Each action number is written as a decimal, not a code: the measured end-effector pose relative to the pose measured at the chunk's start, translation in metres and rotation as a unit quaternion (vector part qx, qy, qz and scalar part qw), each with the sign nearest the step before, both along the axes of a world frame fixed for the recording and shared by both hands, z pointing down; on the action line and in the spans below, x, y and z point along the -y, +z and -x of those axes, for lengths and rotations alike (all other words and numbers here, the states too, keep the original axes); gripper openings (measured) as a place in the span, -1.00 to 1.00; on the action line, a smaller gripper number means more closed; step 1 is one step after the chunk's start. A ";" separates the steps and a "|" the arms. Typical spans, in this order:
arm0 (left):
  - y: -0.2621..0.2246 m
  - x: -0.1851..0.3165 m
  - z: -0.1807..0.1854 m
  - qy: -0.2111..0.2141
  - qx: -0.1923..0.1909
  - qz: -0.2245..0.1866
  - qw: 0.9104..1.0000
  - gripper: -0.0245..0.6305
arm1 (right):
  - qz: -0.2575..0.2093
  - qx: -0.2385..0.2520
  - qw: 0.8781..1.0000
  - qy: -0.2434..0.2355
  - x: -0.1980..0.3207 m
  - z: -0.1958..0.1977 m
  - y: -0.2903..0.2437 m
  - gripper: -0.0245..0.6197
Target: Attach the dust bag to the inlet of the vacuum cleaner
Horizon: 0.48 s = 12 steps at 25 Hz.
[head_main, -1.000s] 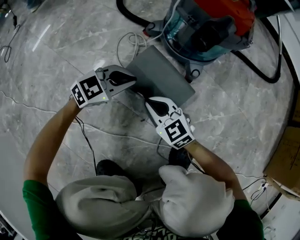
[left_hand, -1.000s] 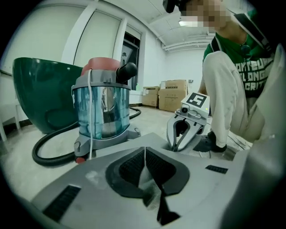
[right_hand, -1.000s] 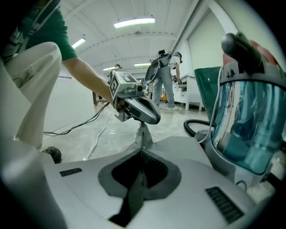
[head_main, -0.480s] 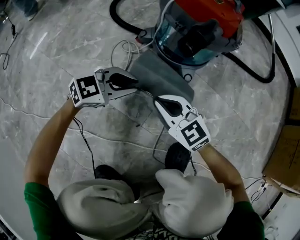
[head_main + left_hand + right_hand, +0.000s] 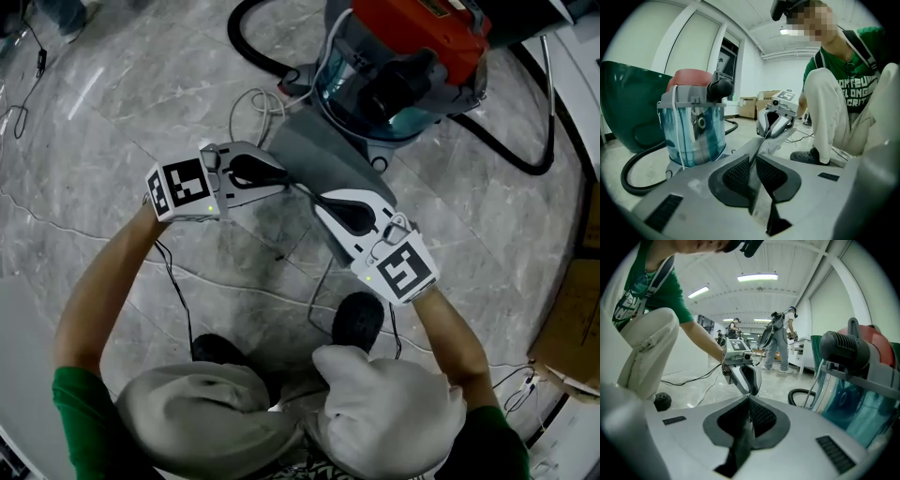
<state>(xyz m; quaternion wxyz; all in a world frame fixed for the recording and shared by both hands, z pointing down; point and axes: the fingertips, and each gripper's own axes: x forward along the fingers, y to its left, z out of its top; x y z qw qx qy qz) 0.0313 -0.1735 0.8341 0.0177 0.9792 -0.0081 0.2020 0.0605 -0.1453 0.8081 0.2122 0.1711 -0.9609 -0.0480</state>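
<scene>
The grey dust bag [image 5: 330, 157] is a flat sheet held tilted off the floor, its far end close under the vacuum cleaner [image 5: 403, 58]. The vacuum has an orange lid, a clear blue drum and a black hose. My left gripper [image 5: 281, 174] is shut on the bag's left edge. My right gripper [image 5: 324, 200] is shut on its near corner. In the left gripper view the bag's thin edge [image 5: 759, 143] runs from my jaws to the right gripper [image 5: 776, 123], with the vacuum [image 5: 693, 126] at the left. In the right gripper view the left gripper [image 5: 743, 373] faces me and the vacuum [image 5: 860, 380] stands at the right.
The black hose [image 5: 525, 155] loops around the vacuum on the marble floor. A white cord [image 5: 253, 94] lies left of the drum. A cardboard box [image 5: 572, 328] sits at the right edge. Thin cables [image 5: 173, 281] trail by my knees. Other people [image 5: 780, 341] stand far off.
Both grippers have lifted the dust bag off the floor and carried it closer to the vacuum. The right gripper rose more and rolled a little.
</scene>
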 end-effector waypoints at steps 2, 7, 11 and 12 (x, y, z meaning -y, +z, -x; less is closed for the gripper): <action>-0.010 0.005 -0.004 0.000 0.002 -0.009 1.000 -0.79 | -0.007 0.004 1.000 0.003 0.008 -0.004 -0.009 -0.88; -0.036 0.016 -0.012 -0.005 0.002 -0.035 0.999 -0.85 | -0.016 0.030 0.999 0.038 0.027 -0.015 -0.032 -0.88; -0.053 0.026 -0.016 -0.017 0.001 -0.049 0.999 -0.86 | -0.021 0.049 0.996 0.068 0.038 -0.021 -0.047 -0.88; -0.056 0.027 -0.016 -0.015 0.004 -0.055 0.998 -0.86 | -0.021 0.054 0.996 0.072 0.039 -0.021 -0.051 -0.88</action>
